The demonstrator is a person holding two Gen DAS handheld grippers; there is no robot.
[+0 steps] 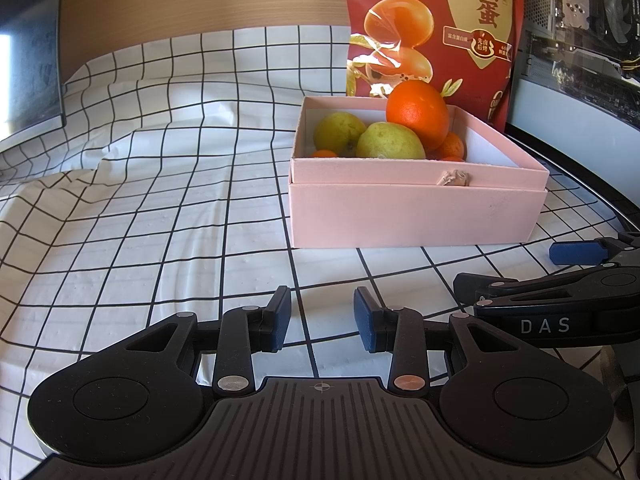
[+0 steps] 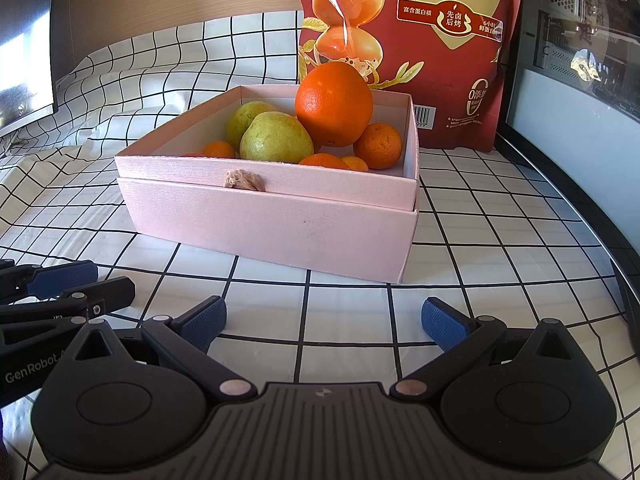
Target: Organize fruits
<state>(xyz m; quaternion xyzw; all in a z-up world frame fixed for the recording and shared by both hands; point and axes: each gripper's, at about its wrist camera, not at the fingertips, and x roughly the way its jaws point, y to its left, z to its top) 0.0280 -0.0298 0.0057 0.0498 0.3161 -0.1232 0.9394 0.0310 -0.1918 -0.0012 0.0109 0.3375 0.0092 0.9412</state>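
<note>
A pink box sits on the checked cloth with fruit inside. A large orange rests on top of two green pears; several small tangerines lie around them. My left gripper stands open over the cloth in front of the box, nothing between its blue pads. My right gripper is open wider, also short of the box and holding nothing. Each gripper shows in the other's view: the right gripper at the right edge, the left gripper at the left edge.
A tall red snack bag stands right behind the box. A dark monitor is at the left, a computer case at the right. The white cloth with black grid is rumpled at the far left.
</note>
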